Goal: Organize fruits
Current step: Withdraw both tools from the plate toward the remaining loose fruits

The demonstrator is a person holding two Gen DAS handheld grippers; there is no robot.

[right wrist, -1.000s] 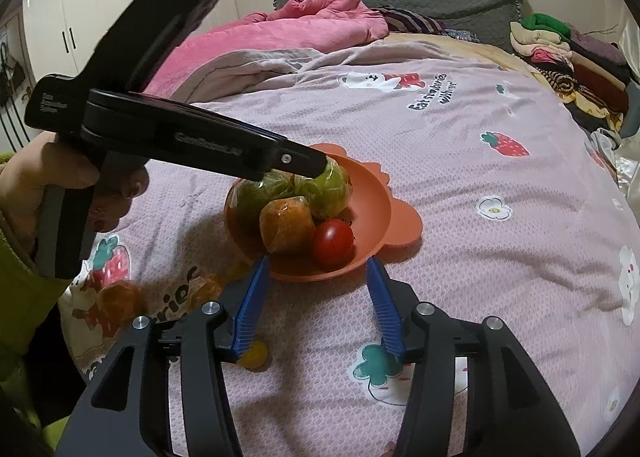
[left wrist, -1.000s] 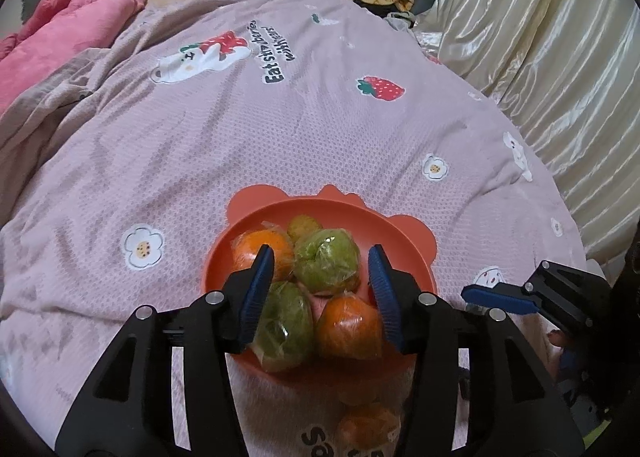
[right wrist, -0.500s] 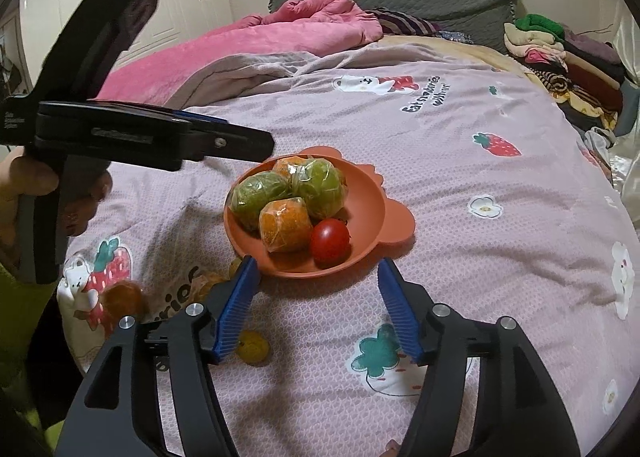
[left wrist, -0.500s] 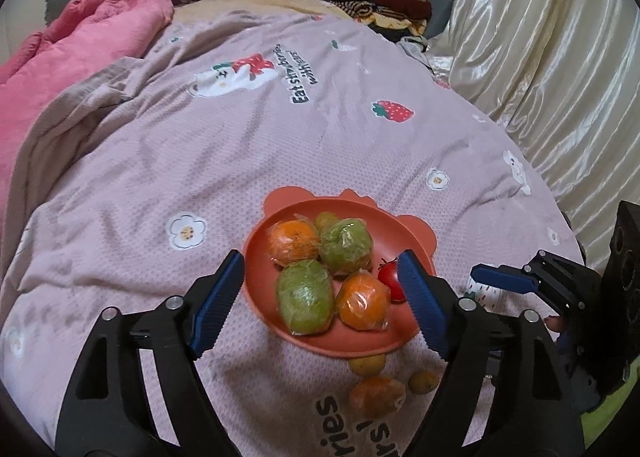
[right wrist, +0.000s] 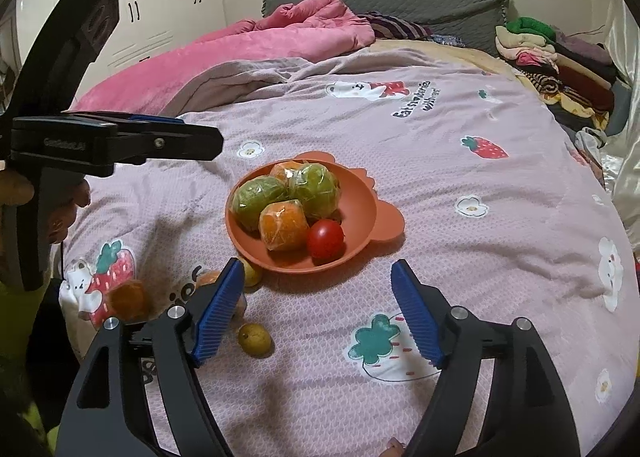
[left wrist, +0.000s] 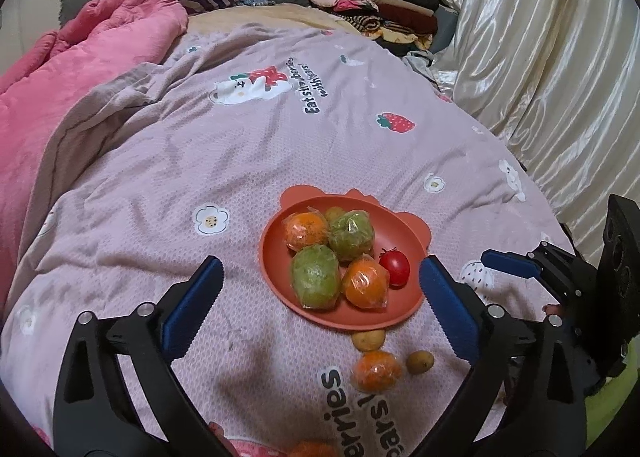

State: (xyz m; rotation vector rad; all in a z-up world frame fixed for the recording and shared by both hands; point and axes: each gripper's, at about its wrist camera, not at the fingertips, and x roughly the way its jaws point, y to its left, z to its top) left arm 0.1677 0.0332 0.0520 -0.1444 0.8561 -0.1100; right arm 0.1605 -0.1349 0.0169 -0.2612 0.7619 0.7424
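Note:
An orange bear-eared plate sits on the bed. It holds two wrapped green fruits, two wrapped oranges and a red tomato. Loose on the cover lie a wrapped orange, two small yellow fruits and another wrapped orange. My left gripper is open and empty, raised above the plate's near edge. My right gripper is open and empty, just short of the plate.
The pink printed bed cover spreads all round. A pink quilt lies at the far left, folded clothes at the head, and a cream curtain on the right.
My left gripper opened wide and pulled up and back from the fruits on the plate. My right gripper also drew back and opened wider. A tomato now shows on the plate.

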